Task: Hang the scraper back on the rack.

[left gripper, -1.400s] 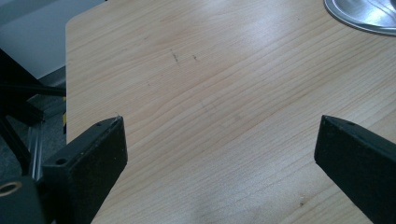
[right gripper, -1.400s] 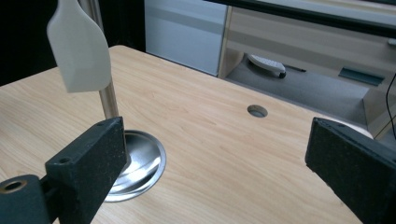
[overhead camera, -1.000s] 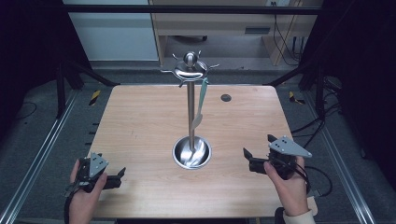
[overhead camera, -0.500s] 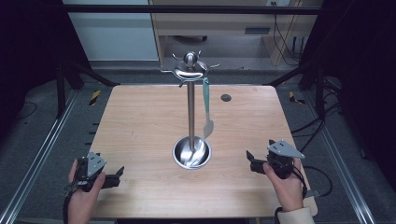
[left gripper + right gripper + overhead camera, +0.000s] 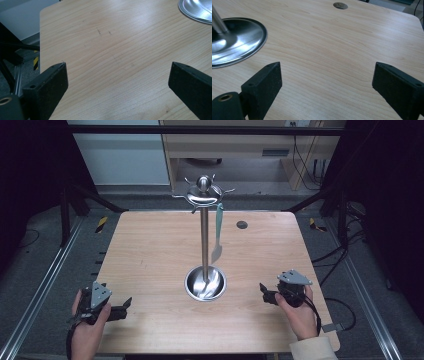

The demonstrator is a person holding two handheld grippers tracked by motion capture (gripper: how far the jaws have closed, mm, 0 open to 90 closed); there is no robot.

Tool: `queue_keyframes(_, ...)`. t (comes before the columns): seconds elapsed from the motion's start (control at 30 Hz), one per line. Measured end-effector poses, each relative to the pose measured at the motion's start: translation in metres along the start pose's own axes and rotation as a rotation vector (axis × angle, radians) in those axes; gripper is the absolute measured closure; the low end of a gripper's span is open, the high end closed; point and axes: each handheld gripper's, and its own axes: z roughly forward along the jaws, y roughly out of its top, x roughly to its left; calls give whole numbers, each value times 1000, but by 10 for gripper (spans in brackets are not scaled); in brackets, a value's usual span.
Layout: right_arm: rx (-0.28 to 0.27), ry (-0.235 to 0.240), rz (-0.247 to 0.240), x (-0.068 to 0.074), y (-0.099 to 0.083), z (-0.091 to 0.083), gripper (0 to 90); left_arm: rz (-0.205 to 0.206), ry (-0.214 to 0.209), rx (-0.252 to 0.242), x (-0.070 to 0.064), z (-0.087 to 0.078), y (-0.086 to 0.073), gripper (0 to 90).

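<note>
While the spatula [image 5: 218,231] hangs from the stand [image 5: 204,240] mid-worktop [image 5: 150,250] | left tongs [image 5: 126,303], right tongs [image 5: 262,290] both wide, empty | approach slowly, grip handle squarely, lift off hook.

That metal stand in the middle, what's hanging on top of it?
One pale green utensil hangs from a hook on the stand, beside the pole. The other hooks look bare. Its hooked end is too small to make out.
</note>
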Motion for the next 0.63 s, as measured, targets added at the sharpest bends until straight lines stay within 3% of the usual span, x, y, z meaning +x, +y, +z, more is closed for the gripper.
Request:
queue_keyframes(0.2,17,-24,37,-8,0,16,111,1,-20,1,-1,2,1,21)
queue_keyframes(0.5,7,-3,145,-14,3,30,132,-16,-14,2,-2,4,0,21)
queue_keyframes(0.63,8,-3,143,-12,2,27,130,-23,-12,-2,-2,3,0,22)
